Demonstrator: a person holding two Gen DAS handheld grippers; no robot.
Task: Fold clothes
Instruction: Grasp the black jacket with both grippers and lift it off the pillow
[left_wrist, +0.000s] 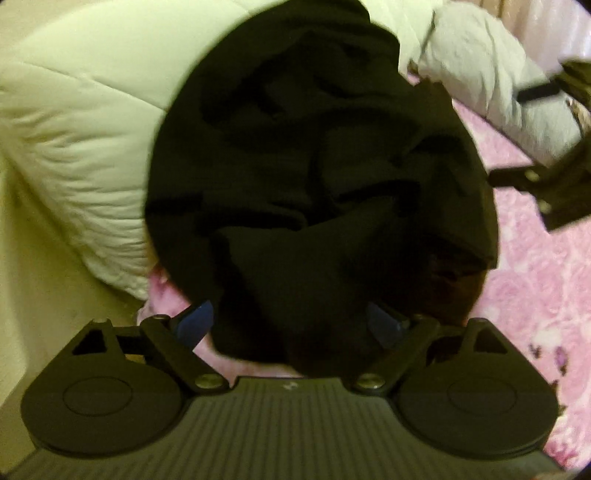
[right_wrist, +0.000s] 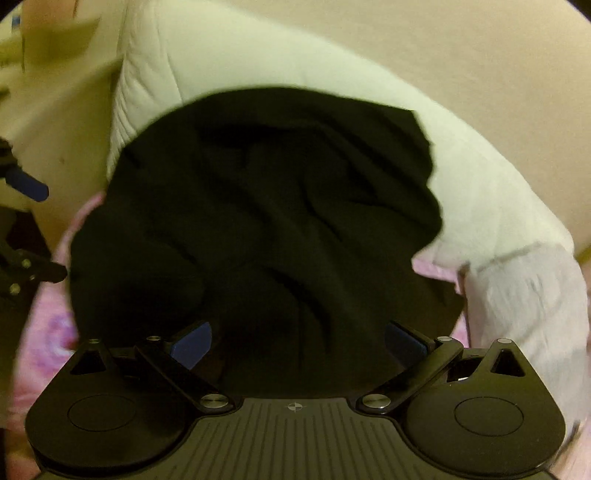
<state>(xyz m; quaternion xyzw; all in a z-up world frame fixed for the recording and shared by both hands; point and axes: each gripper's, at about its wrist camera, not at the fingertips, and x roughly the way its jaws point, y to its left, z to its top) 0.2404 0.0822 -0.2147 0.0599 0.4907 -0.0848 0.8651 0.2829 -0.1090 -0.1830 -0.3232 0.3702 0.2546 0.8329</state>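
Here we are working over a bed with a pink flowered sheet (left_wrist: 535, 295), a big white quilted duvet (left_wrist: 81, 122) heaped at its far left and a pale grey pillow (left_wrist: 491, 85) at the far right. The black garment (left_wrist: 314, 177) lies bunched and creased in the middle, its far part riding up on the duvet and its near edge on the sheet, so we judge it is not yet spread for a fold. Our left gripper (left_wrist: 291, 325) hangs over that near edge with its blue pads wide apart, cloth between them but not pinched. Our right gripper (right_wrist: 299, 343) sits likewise over the garment's near right part, fingers spread and gripping nothing. Both seem placed to take the near hem at two points.
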